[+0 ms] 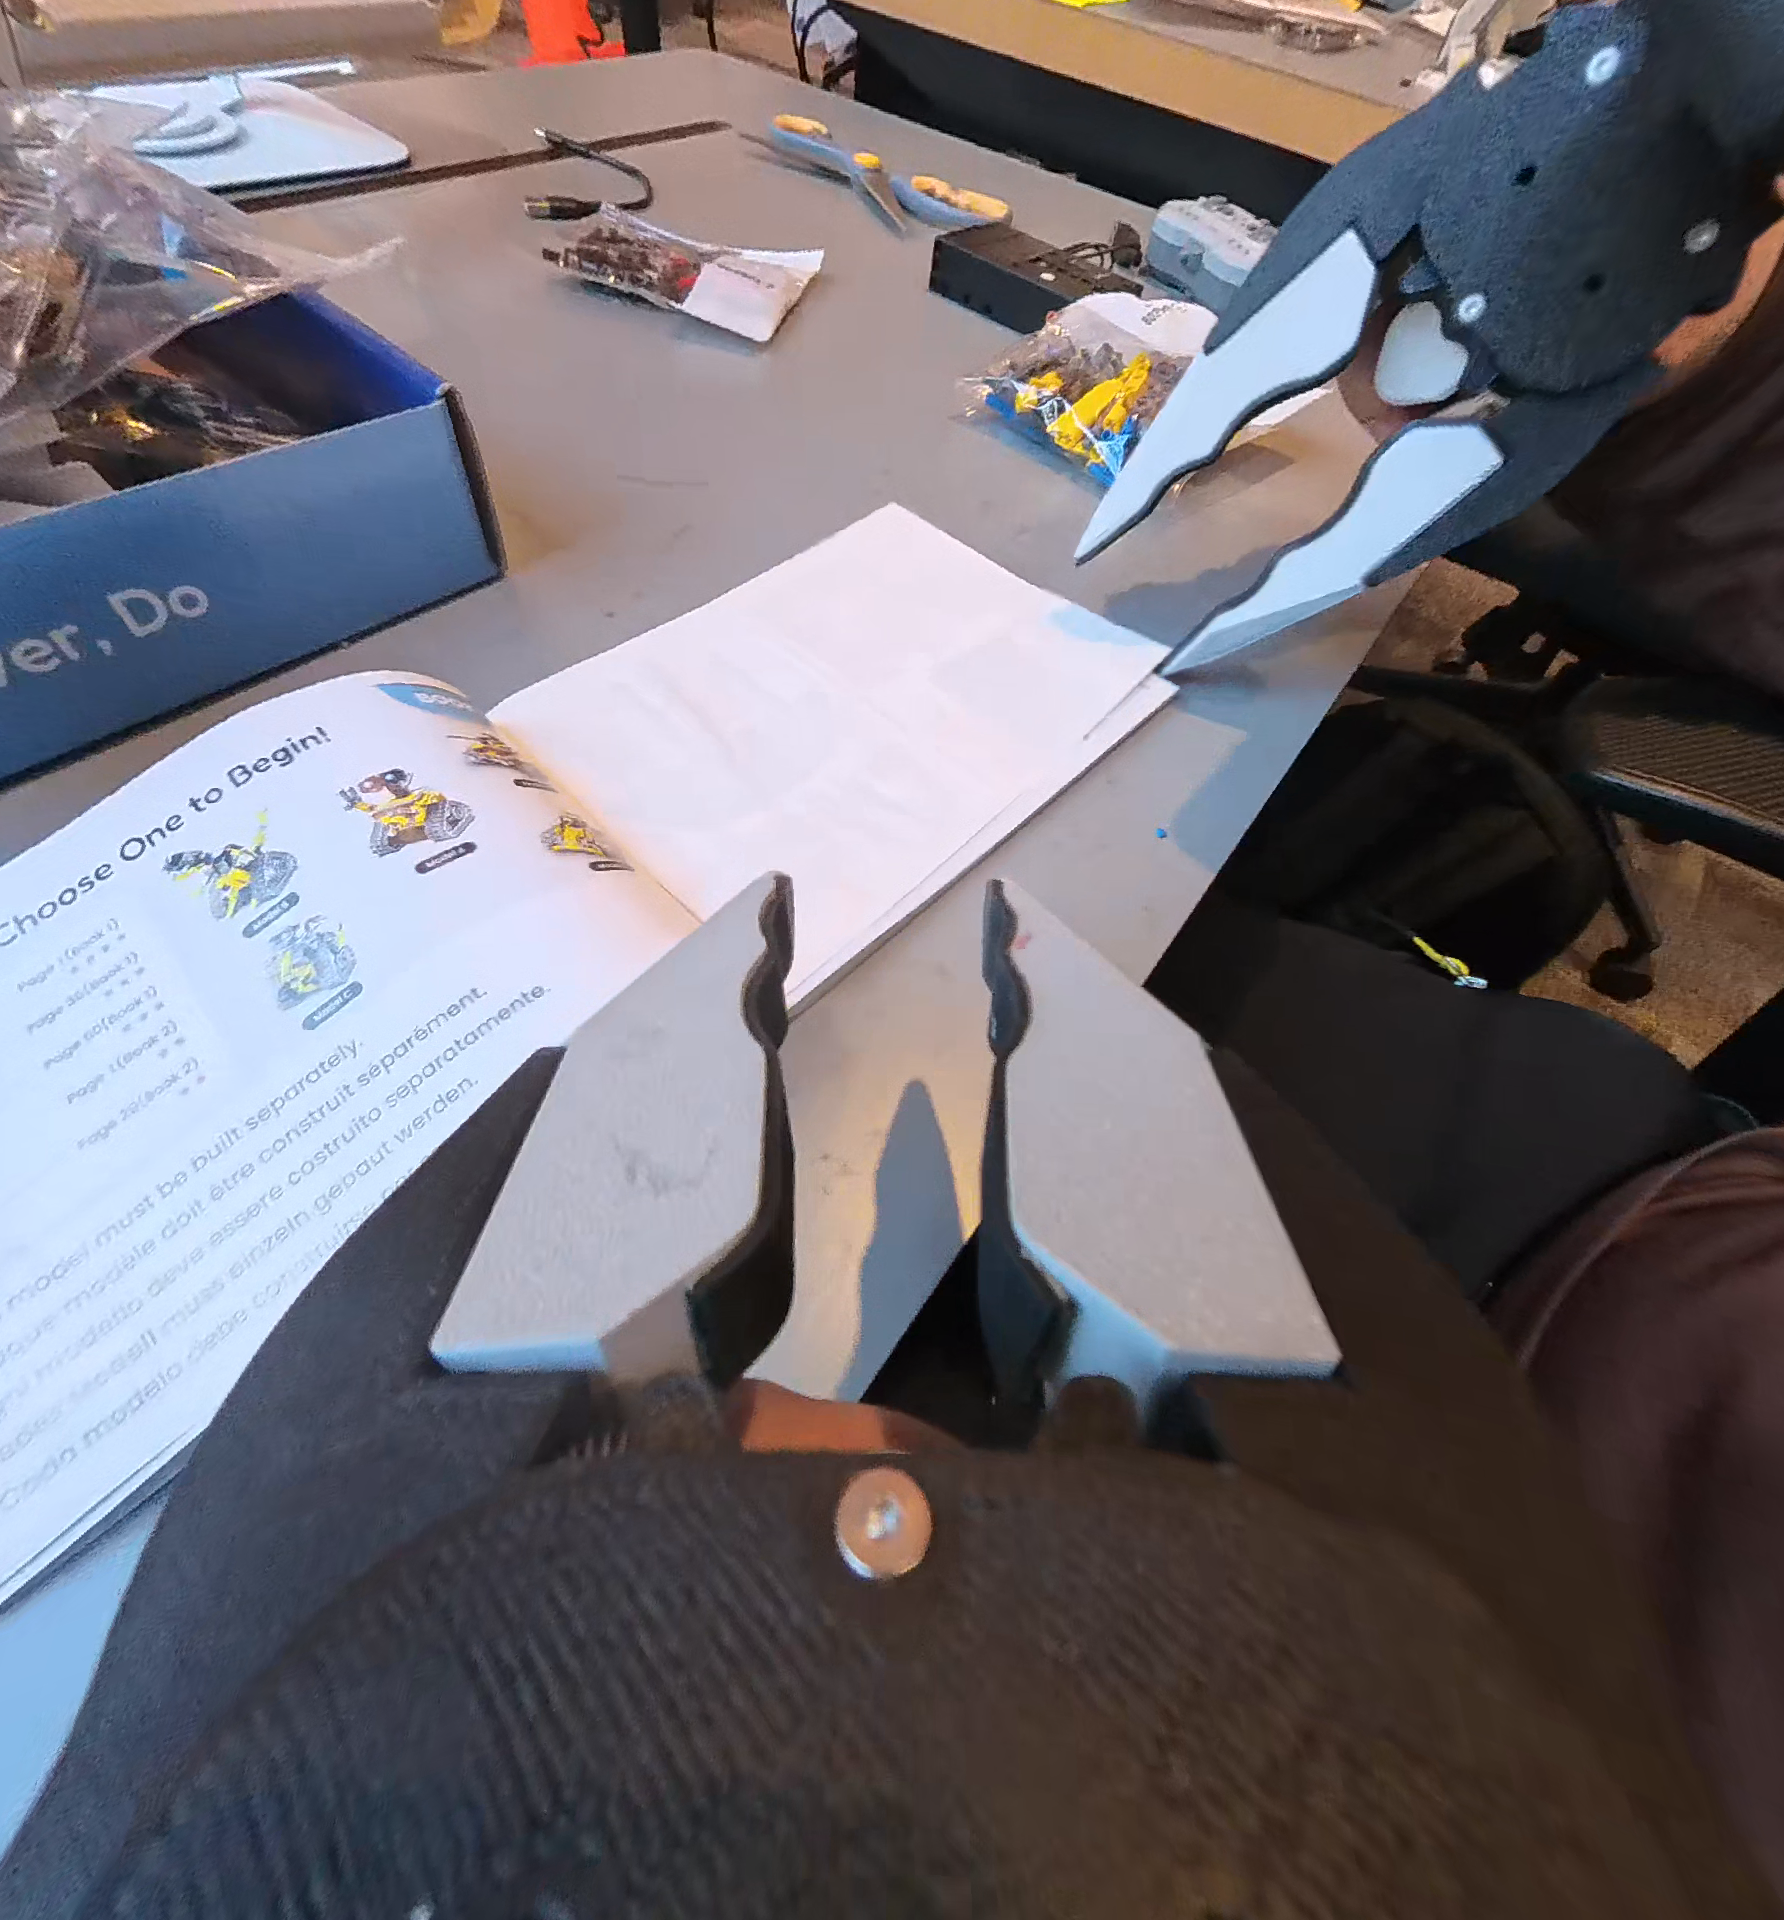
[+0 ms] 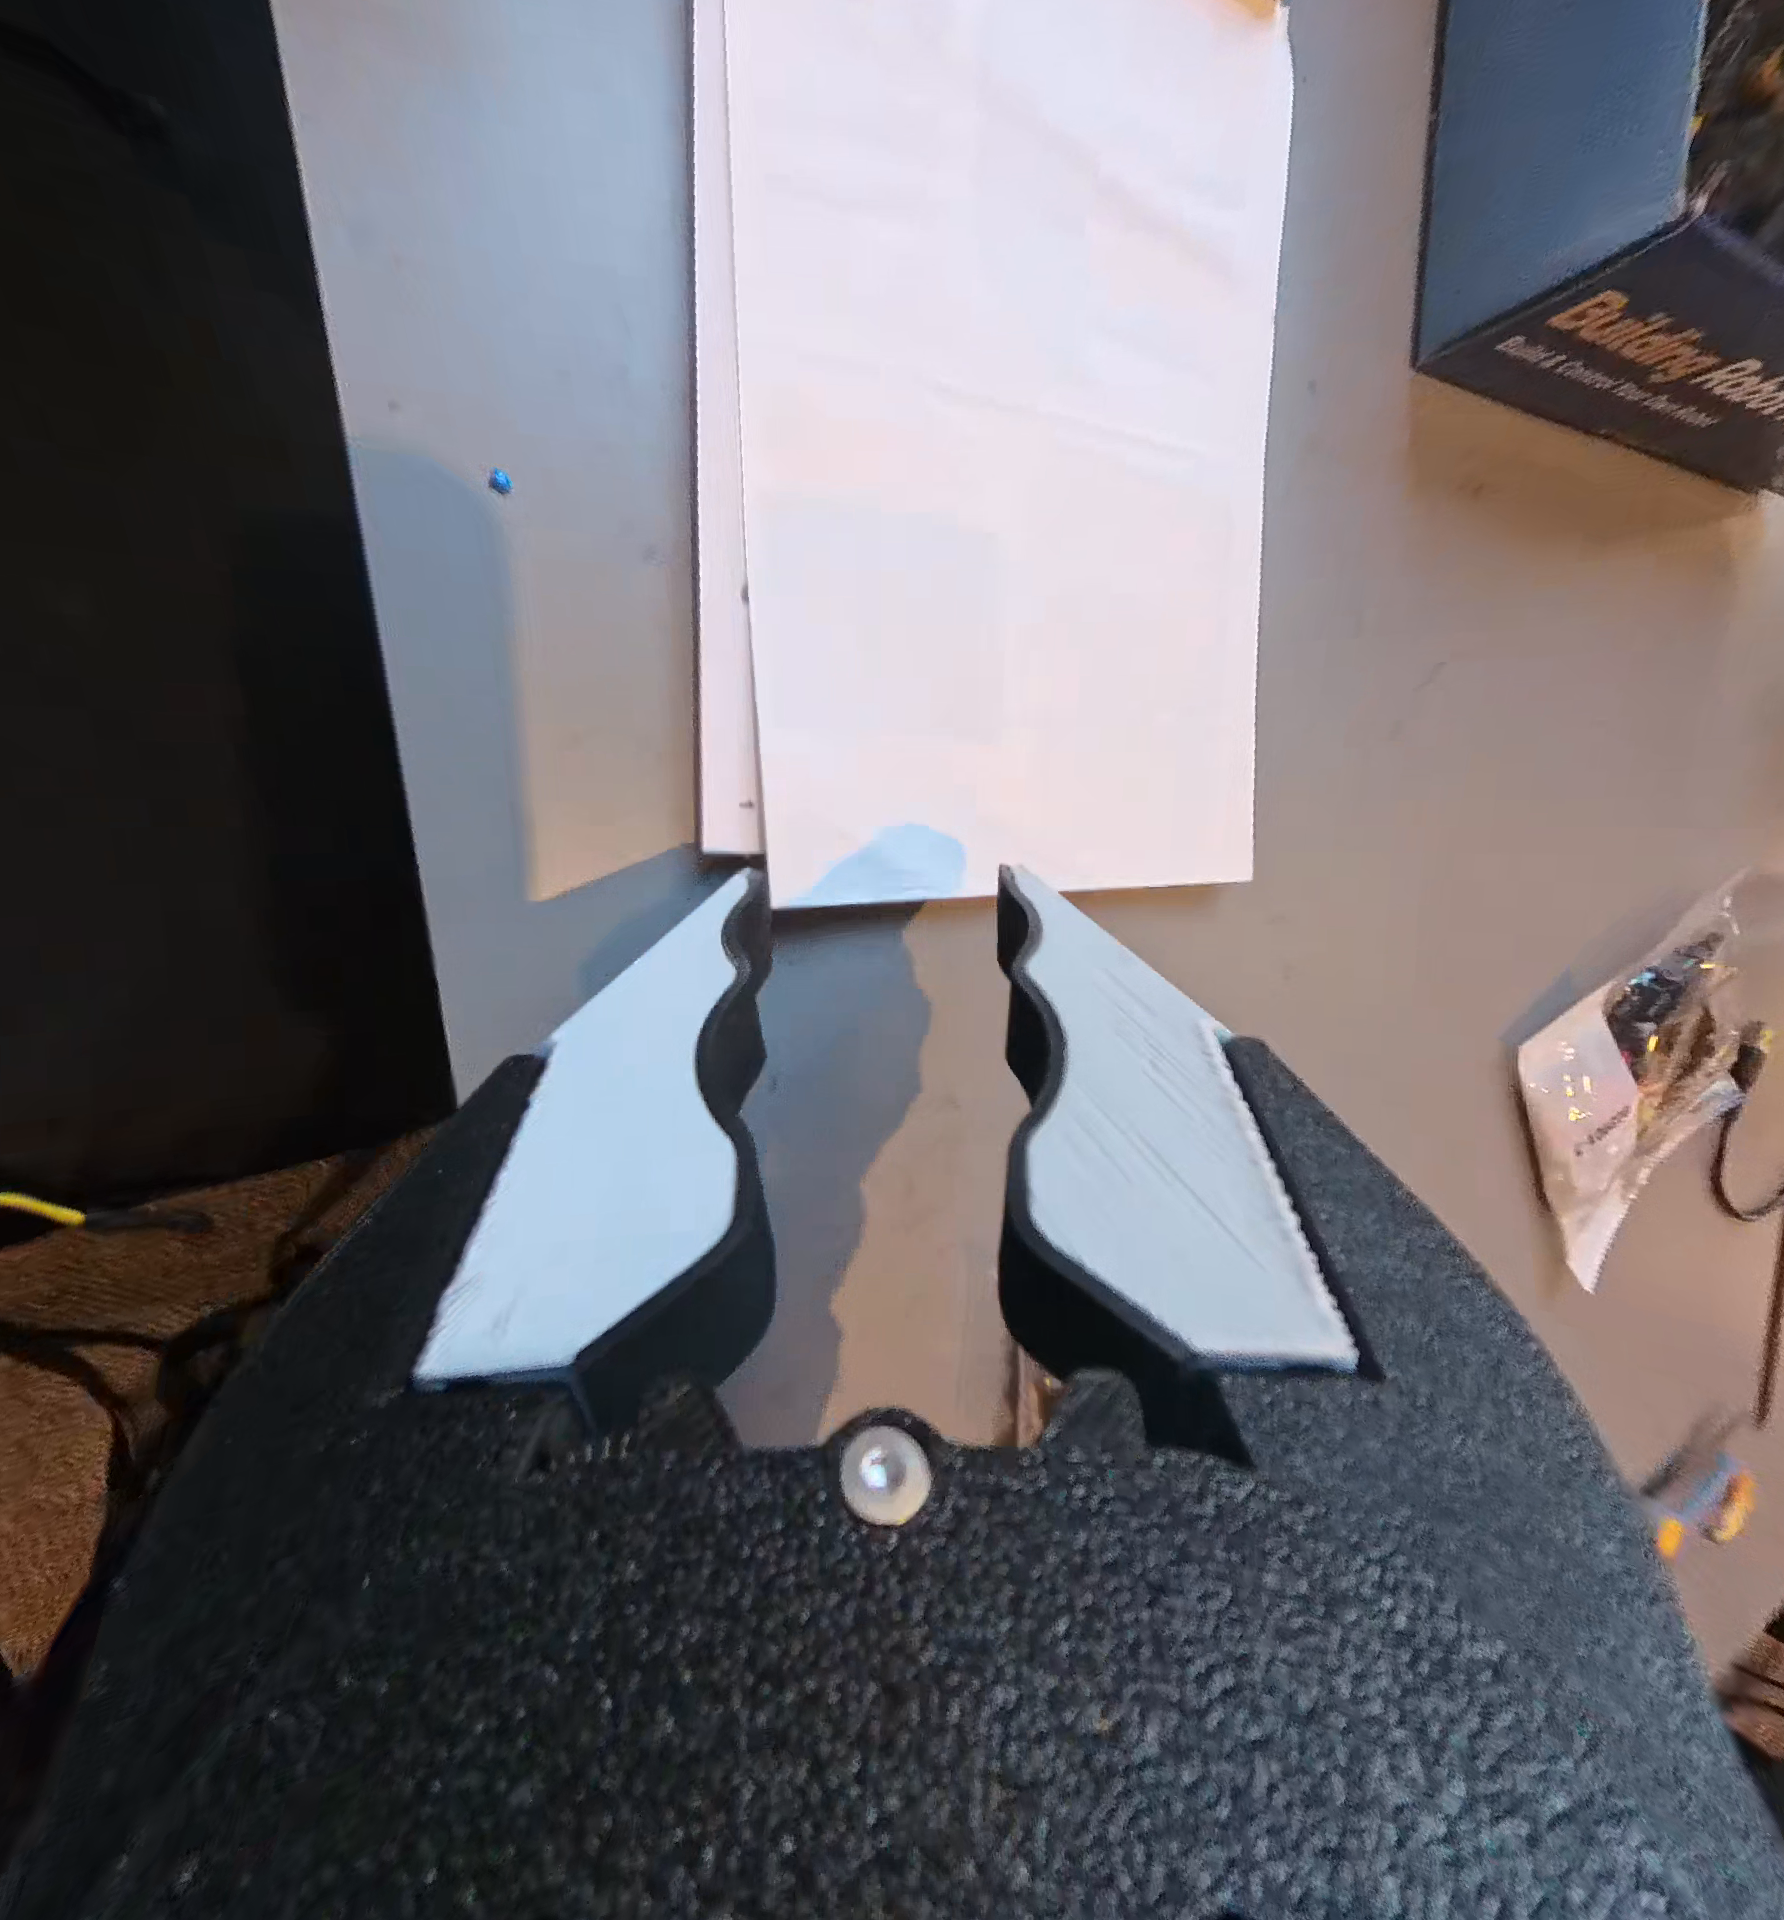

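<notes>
Hovering with jaws apart: right gripper [image 2: 883,883] at the open booklet's [image 1: 836,717] corner, touching or just off; left gripper [image 1: 888,894] near its front edge, empty.

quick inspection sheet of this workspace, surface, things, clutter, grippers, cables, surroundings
surface: grey table, scuffed, a small blue speck near its edge.
job's things: open booklet lying flat, its blank white page toward the right gripper; open blue box holding clear bags.
clutter: bag of yellow and blue parts, small bag of dark parts, scissors, black box.
grippers: left gripper open, empty, over the booklet's near edge; right gripper open, one fingertip at the page corner.
cables: black cable loose on the table.
surroundings: office chair, dark backpack below the table edge, person's dark sleeve.
</notes>
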The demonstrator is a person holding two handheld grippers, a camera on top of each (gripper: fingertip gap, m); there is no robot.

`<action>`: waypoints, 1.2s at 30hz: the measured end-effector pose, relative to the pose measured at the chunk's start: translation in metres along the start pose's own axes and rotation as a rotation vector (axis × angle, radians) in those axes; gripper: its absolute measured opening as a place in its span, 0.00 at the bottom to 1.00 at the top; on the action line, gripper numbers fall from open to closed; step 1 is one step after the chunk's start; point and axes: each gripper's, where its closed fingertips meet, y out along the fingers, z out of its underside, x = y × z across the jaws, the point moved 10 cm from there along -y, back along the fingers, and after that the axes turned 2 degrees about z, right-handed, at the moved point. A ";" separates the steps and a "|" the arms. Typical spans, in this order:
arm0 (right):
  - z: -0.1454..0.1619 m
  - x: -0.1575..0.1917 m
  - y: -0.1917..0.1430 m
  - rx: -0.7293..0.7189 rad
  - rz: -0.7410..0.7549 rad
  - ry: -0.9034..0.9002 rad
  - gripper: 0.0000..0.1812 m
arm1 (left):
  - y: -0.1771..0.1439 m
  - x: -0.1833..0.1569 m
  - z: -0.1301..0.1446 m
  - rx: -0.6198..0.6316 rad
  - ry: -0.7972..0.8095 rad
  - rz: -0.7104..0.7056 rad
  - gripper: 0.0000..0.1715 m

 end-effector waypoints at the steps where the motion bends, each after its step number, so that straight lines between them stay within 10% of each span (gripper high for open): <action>1: 0.001 -0.001 0.000 0.020 0.008 -0.013 0.24 | -0.001 0.000 -0.001 -0.006 -0.005 0.005 0.20; 7: -0.007 -0.002 -0.004 -0.042 0.025 -0.023 0.00 | -0.003 0.001 0.003 0.005 0.018 0.005 0.19; 22: -0.031 -0.040 -0.068 -0.362 0.195 0.312 0.00 | -0.015 -0.006 -0.009 0.000 0.297 -0.150 0.26; 36: -0.014 -0.053 -0.094 -0.588 -0.201 0.693 0.00 | -0.020 0.012 -0.004 -0.025 0.087 -0.043 0.31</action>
